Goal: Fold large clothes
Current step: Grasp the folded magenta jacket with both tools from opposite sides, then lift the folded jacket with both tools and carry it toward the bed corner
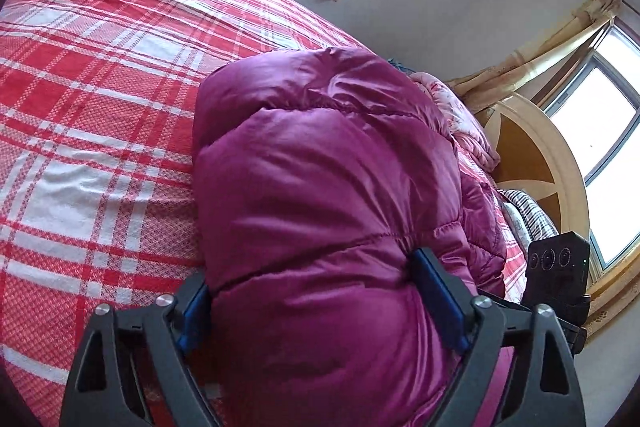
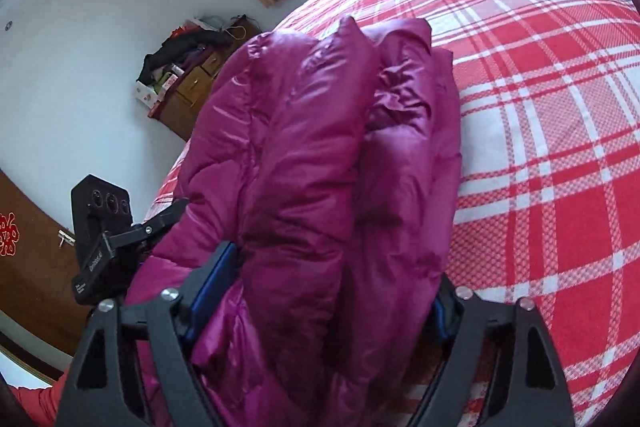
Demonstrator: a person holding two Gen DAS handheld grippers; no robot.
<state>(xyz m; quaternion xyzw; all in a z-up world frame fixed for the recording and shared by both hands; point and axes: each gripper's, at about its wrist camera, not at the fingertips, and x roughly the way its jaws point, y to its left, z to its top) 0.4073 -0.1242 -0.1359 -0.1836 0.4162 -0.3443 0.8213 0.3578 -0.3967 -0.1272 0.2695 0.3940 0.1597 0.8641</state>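
Note:
A puffy magenta down jacket (image 1: 320, 167) lies folded into a thick bundle on the bed's red and white checked cover (image 1: 100, 87). My left gripper (image 1: 312, 279) is shut on its near end, and the blue pads (image 1: 436, 291) press into the padding on both sides. In the right wrist view the jacket (image 2: 312, 131) shows as two stacked rolls on the cover (image 2: 540, 107). My right gripper (image 2: 332, 287) is shut on that end too, one blue pad (image 2: 212, 279) dug into the fabric. The two grippers hold the bundle side by side.
A wooden headboard (image 1: 532, 155), a pink floral quilt (image 1: 460, 115) and a striped pillow (image 1: 528, 215) lie beyond the jacket. A cluttered wooden dresser (image 2: 188, 87) stands by the wall, near a brown door (image 2: 28, 259). Each view shows the other gripper's black camera block (image 1: 556, 267) (image 2: 100, 227).

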